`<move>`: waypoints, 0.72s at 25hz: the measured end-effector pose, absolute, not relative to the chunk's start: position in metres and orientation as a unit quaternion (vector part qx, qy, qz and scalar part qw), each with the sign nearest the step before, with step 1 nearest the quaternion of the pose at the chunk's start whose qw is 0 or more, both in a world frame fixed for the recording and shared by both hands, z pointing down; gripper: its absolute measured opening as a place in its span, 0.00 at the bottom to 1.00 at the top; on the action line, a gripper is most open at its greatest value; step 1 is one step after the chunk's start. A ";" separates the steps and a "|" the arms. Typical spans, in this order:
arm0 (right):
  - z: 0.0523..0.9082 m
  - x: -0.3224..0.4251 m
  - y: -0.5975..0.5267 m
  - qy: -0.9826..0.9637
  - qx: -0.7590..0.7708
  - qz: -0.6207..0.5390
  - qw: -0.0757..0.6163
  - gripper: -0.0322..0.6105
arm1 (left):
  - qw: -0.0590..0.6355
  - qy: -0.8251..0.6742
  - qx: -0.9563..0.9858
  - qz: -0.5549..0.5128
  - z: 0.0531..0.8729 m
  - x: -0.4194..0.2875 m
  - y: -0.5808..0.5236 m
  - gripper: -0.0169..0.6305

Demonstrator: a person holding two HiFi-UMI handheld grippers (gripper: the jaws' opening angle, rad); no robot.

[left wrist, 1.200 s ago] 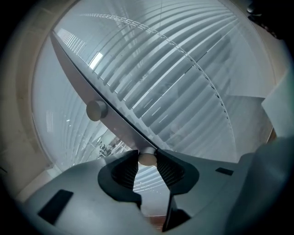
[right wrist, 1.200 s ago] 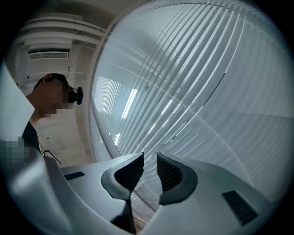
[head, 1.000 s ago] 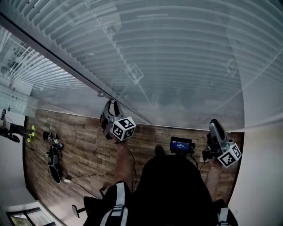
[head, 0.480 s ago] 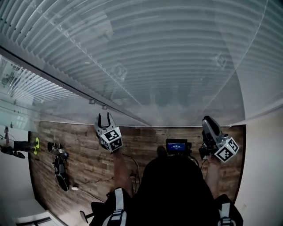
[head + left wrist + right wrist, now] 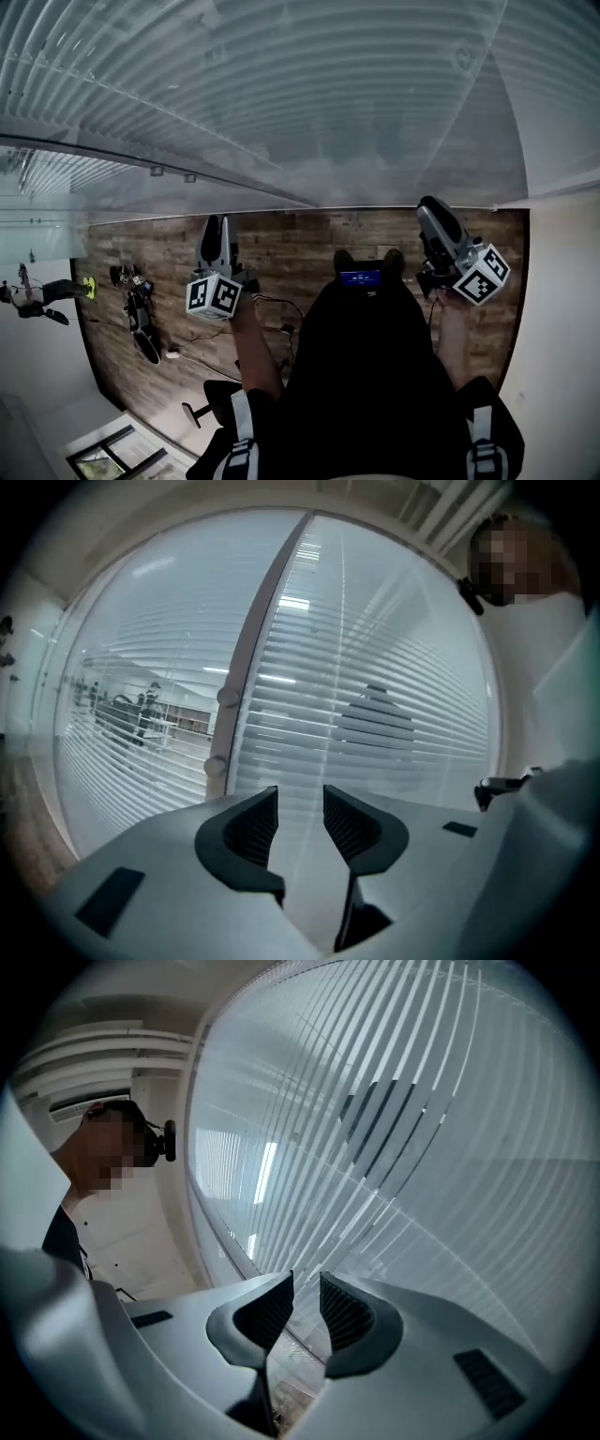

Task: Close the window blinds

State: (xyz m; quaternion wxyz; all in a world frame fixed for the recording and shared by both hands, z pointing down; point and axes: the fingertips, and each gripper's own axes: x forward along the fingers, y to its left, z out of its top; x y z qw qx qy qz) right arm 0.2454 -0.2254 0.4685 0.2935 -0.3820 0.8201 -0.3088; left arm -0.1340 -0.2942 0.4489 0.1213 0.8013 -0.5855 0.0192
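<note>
White slatted window blinds (image 5: 309,103) fill the upper head view, behind glass with a grey mullion (image 5: 253,649). The slats lie tilted, with gaps showing the room beyond in the left gripper view. My left gripper (image 5: 215,225) hangs in front of the lower edge of the glass, pointing at the blinds (image 5: 375,714). Its jaws have just been opening and stand apart, with nothing between them. My right gripper (image 5: 429,206) is raised near the blinds' right side and points up at the slats (image 5: 394,1119). A narrow gap shows between its fingers and it holds nothing. Thin cords (image 5: 403,1237) cross the slats.
Wood-plank floor (image 5: 300,239) runs below the window. A small device with a blue screen (image 5: 361,277) sits at my front. Dark equipment (image 5: 141,323) lies on the floor at left. A white wall (image 5: 562,300) bounds the right side.
My left gripper has drawn back from the glass, down the head view, and rolled, so its marker cube now sits nearest me. The right gripper has hardly moved.
</note>
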 end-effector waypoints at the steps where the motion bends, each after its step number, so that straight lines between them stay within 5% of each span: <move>1: 0.470 0.246 -0.223 0.821 -0.380 -0.313 0.290 0.16 | 0.128 -0.573 0.809 0.009 0.444 -0.127 -0.283 0.28; 18: 0.450 0.199 -0.115 0.809 -0.389 -0.296 0.327 0.16 | 0.138 -0.402 0.891 -0.159 0.423 -0.136 -0.132 0.26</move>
